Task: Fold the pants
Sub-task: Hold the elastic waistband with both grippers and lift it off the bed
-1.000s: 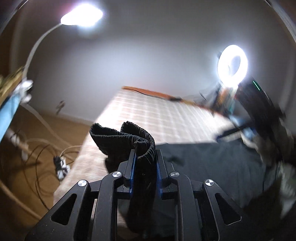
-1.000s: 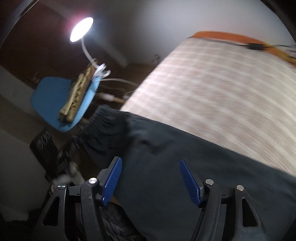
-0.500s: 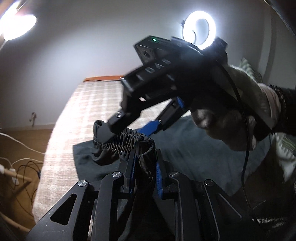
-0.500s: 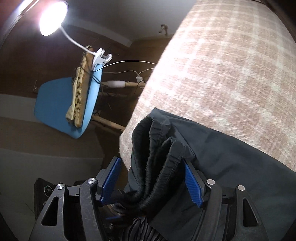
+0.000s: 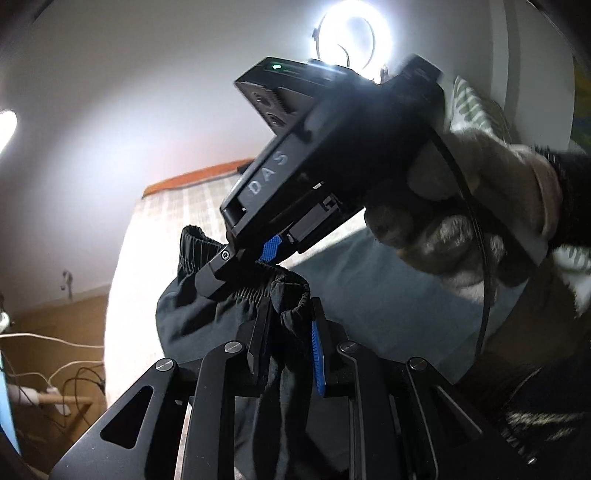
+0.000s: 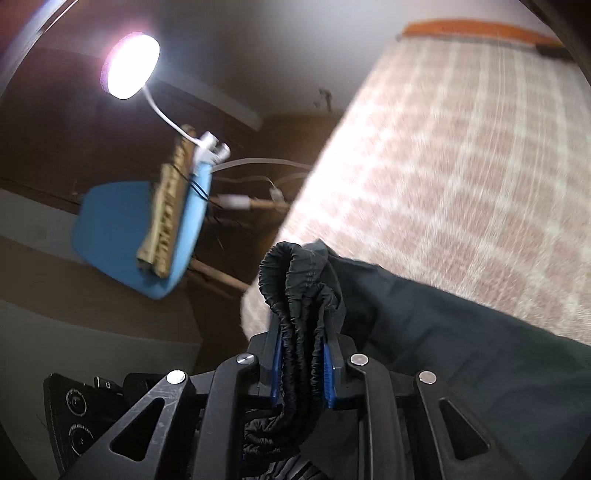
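The dark grey pants [image 5: 376,295] lie on a bed, their gathered elastic waistband [image 5: 291,291] lifted off it. My left gripper [image 5: 286,317] is shut on a fold of that waistband. Just beyond it is my right gripper [image 5: 240,264], held in a gloved hand [image 5: 480,206], biting the same waistband a little further along. In the right wrist view the right gripper's [image 6: 302,332] jaws are closing, and the blue pads [image 6: 328,369] press on the bunched waistband [image 6: 295,280] between them. The rest of the pants [image 6: 461,332] trails off to the right over the bed.
The bed has a pink and white checked cover [image 6: 461,166] with an orange edge at its far end. Beside the bed stand a blue chair [image 6: 118,229] with a clip-on lamp [image 6: 129,70] and cables on the wooden floor [image 5: 55,369]. A ring light [image 5: 352,35] shines behind the right gripper.
The right gripper came over from the flat cloth to the bunched waistband and its jaws closed on it. The left gripper rolled and shifted, still holding the waistband.
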{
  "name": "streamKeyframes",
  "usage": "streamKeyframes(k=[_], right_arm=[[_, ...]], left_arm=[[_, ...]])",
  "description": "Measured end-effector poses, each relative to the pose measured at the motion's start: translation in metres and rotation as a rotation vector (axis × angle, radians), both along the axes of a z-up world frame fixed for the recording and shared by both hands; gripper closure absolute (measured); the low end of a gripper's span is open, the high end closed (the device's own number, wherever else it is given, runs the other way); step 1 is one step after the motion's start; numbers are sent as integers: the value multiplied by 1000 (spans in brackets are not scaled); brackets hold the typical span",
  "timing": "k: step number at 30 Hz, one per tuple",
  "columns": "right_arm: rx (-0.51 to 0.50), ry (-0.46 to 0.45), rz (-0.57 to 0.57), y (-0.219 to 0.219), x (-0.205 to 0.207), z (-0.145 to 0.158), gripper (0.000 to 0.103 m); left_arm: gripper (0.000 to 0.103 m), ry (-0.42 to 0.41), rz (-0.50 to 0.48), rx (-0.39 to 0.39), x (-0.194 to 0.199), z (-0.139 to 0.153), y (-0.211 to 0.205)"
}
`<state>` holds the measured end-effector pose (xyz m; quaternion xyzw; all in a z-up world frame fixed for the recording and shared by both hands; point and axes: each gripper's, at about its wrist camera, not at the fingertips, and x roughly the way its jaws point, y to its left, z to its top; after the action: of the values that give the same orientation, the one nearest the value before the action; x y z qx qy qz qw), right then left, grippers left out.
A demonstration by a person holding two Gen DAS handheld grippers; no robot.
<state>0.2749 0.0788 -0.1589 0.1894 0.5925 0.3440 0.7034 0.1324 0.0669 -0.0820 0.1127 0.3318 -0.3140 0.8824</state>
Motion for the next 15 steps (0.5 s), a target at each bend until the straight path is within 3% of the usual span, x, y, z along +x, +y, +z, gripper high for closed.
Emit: streamKeyframes(k=[7, 15], right_arm=[[57, -103, -36, -36, -14, 53, 87], [7, -177, -102, -115, -58, 65, 87]], left_arm=[[87, -21, -37, -52, -9, 43, -25], [87, -23, -145, -83, -24, 36, -93]])
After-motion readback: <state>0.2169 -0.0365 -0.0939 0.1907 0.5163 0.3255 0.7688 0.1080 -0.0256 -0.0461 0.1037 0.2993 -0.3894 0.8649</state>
